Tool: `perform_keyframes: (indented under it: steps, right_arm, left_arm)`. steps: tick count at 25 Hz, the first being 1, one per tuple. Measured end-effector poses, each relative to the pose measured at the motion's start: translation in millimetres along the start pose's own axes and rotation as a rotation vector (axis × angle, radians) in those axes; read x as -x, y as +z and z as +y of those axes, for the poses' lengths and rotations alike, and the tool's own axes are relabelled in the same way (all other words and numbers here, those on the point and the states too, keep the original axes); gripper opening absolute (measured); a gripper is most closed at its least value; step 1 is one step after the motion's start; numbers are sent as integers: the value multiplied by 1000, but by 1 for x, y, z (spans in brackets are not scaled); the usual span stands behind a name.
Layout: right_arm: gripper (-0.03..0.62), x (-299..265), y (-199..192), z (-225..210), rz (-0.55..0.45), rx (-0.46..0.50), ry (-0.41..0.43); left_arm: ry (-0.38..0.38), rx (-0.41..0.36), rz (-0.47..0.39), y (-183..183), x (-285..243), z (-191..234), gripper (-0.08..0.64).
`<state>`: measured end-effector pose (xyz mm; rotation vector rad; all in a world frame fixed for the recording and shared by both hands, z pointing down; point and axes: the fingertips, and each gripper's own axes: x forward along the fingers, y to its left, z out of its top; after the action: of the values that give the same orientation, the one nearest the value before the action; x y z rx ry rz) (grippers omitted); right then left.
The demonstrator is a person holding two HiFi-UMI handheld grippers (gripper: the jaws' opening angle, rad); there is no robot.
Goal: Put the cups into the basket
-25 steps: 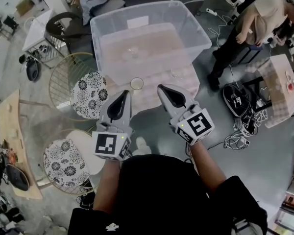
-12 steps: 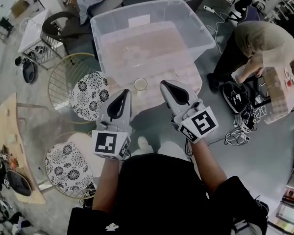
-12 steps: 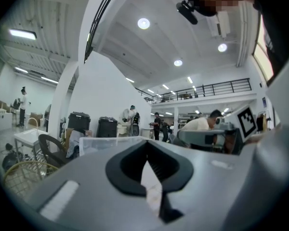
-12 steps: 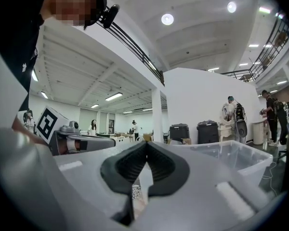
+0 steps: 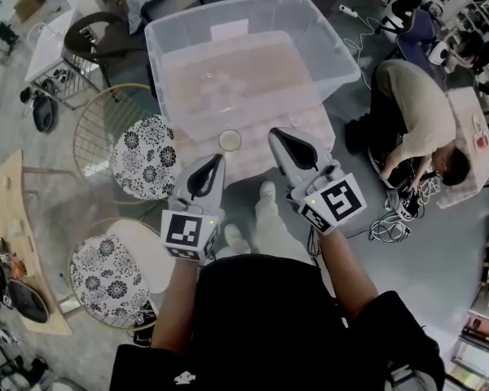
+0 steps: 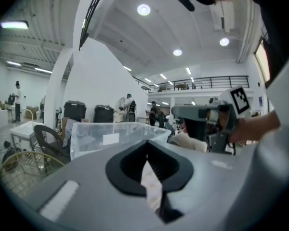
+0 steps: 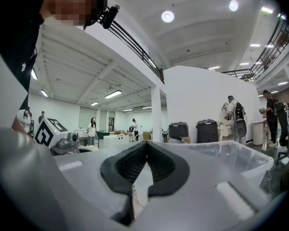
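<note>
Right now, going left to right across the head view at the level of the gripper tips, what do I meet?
wooden table → floral seat cushion → left gripper → cup → right gripper → crouching person

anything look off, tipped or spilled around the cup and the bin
Nothing stands out. The cup stands upright on the table in front of the clear bin, with no spill visible. The left gripper and right gripper are shut, empty and short of the cup.
</note>
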<state>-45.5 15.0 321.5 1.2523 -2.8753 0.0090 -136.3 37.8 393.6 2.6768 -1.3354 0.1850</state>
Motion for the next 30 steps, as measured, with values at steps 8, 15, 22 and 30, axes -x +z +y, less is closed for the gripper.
perform_keyframes:
  steps: [8, 15, 22, 30]
  right_arm:
    - [0, -31, -4, -40, 2, -10, 85]
    - [1, -48, -9, -83, 9, -25, 106]
    - [1, -64, -22, -113, 29, -51, 131]
    - [1, -78, -35, -138, 65, -66, 164]
  left_arm:
    - [48, 42, 127, -40, -46, 10, 8]
    - [41, 108, 279, -93, -88, 13, 42]
    - [33, 157, 495, -161, -127, 14, 185]
    - [29, 64, 779, -249, -158, 9, 332]
